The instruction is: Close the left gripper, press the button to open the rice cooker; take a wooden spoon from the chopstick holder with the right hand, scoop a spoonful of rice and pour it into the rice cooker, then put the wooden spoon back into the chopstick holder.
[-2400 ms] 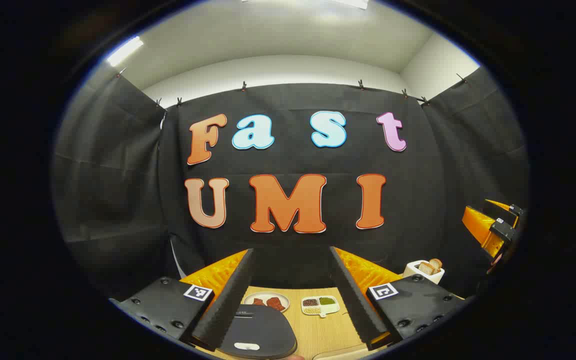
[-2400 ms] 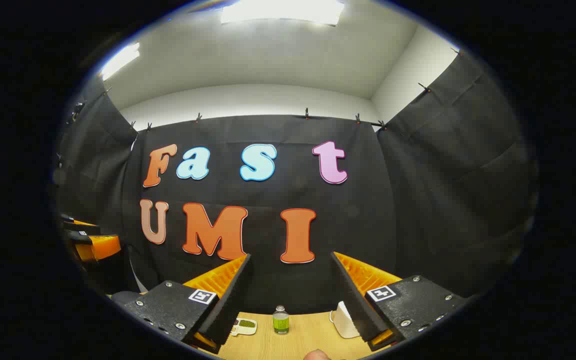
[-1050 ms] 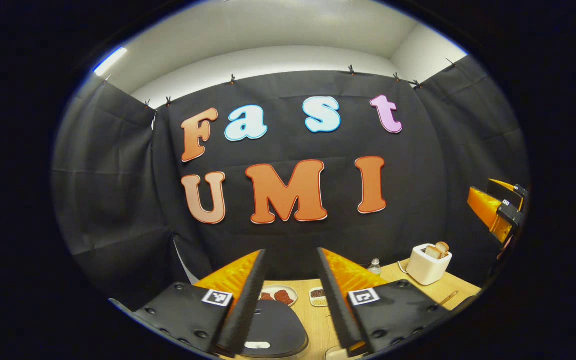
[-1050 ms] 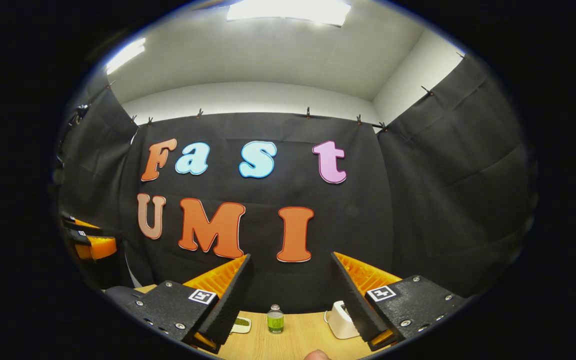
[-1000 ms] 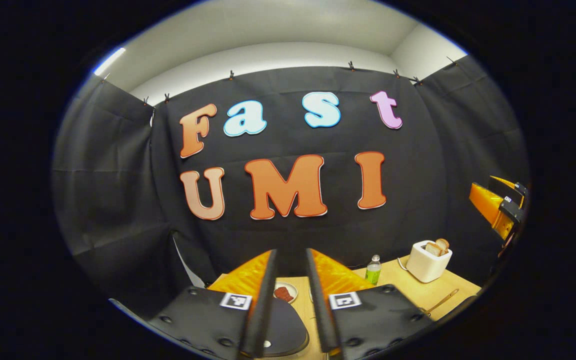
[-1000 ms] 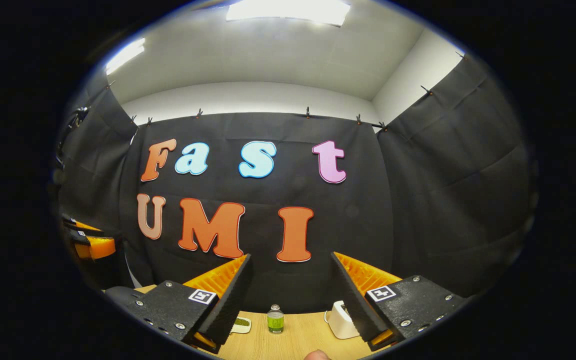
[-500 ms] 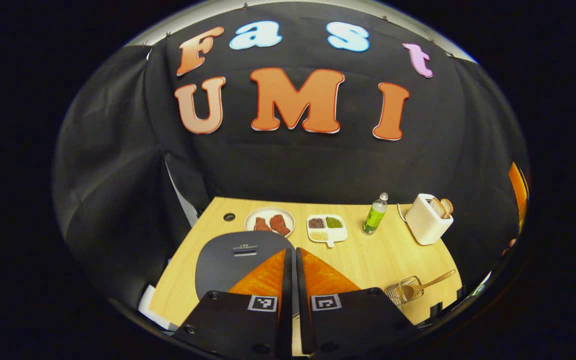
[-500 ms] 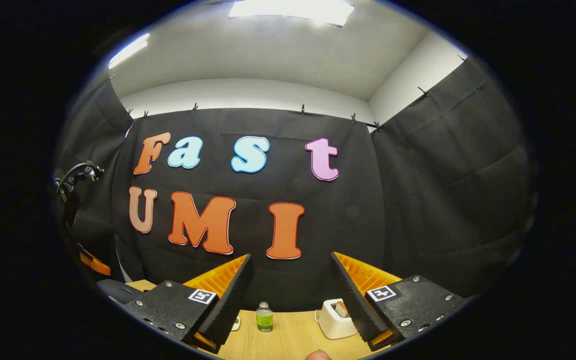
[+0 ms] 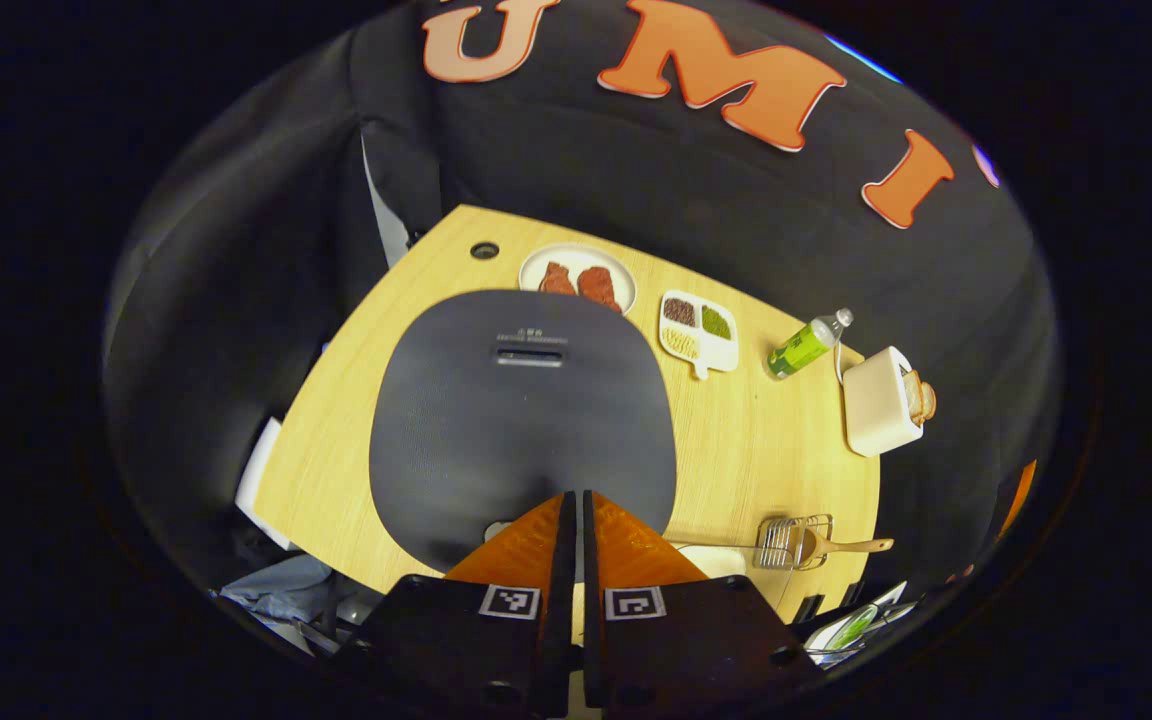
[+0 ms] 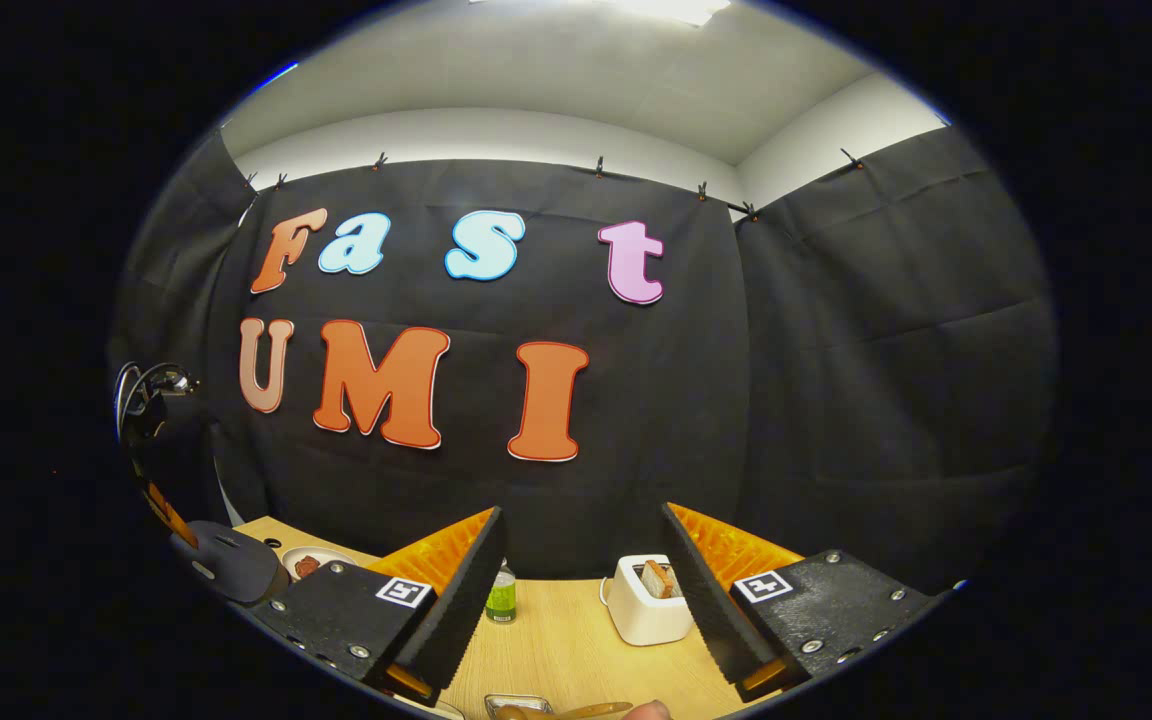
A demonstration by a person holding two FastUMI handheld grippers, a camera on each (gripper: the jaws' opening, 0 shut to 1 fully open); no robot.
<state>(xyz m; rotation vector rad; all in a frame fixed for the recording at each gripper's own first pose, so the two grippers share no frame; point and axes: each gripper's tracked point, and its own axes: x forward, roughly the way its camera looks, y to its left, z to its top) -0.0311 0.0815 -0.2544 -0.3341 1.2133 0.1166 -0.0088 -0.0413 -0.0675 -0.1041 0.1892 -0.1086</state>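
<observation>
Directly below the left hand-held gripper (image 9: 573,500) lies the rice cooker (image 9: 521,410), its dark grey lid down and seen from above. The two orange fingers are pressed together with only a thin slit between them and nothing held. Their tips point at the near edge of the lid, where a small pale patch that may be the button (image 9: 496,527) peeks out beside them; most of it is hidden behind the fingers, so whether they touch it cannot be told.

The cooker stands on a light wooden worktop (image 9: 766,450). Behind it sit a plate (image 9: 577,277) with reddish pieces and a small divided dish (image 9: 699,333) of grains. To the right are a green bottle (image 9: 806,345) and a white toaster (image 9: 881,402) with bread in its slots. Near the front right edge is the wire chopstick holder (image 9: 792,541) with the wooden spoon (image 9: 841,546) in it, its handle sticking out to the right. A pale dish beside the holder is half covered by the gripper and hard to make out.

The right hand-held gripper (image 10: 581,575) is held up over the worktop's near edge, its fingers spread wide and empty. Between them show the bottle and the toaster. At the bottom edge of the right gripper view the spoon and holder are cut off, and a fingertip (image 10: 650,711) just intrudes.
</observation>
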